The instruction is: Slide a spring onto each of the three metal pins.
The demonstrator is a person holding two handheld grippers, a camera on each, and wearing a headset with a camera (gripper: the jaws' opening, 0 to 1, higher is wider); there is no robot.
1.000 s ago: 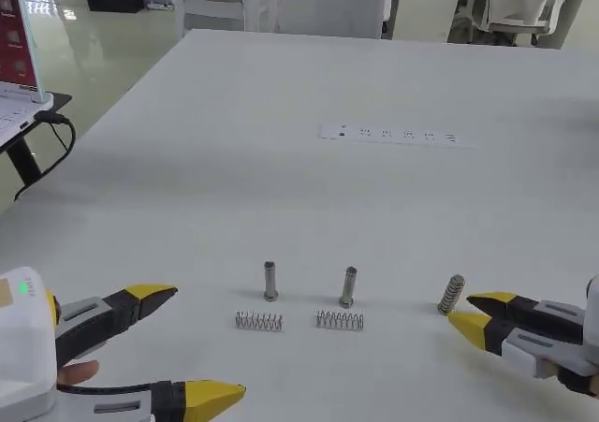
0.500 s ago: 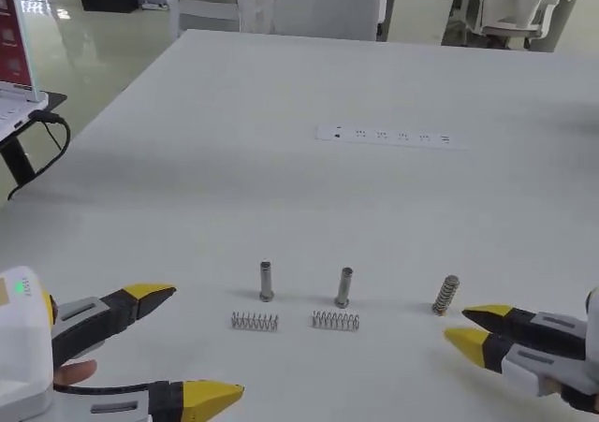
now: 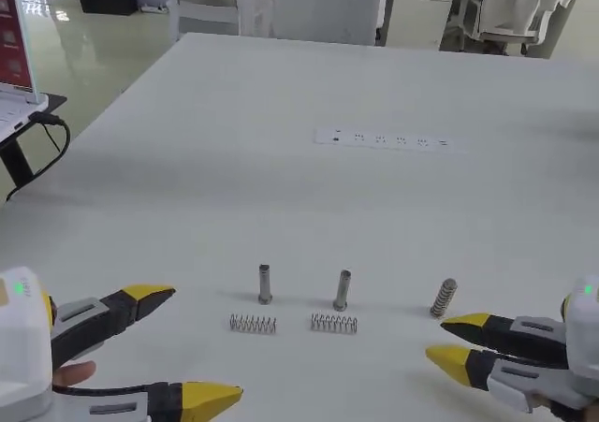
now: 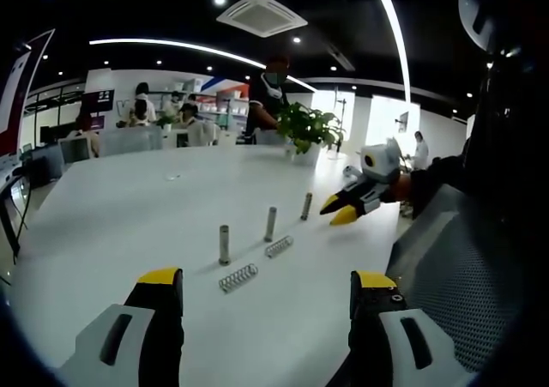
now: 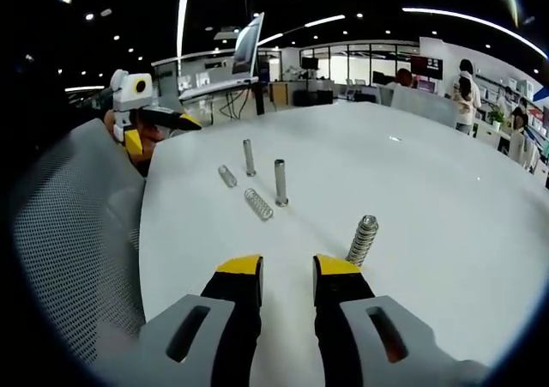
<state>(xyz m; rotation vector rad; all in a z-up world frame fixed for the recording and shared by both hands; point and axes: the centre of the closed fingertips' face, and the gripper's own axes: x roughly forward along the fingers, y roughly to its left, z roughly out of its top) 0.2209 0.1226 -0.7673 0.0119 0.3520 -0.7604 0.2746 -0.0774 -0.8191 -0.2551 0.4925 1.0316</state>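
Right tongs now clear of spring

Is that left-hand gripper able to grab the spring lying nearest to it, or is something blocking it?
Probably yes. The left gripper is open, and the nearest spring lies on bare table just ahead of it, nothing between. Its pin stands behind it, out of the way.

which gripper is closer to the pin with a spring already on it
Right. The right gripper sits just short of the spring-covered pin; the left gripper is far to its left, past both bare pins.
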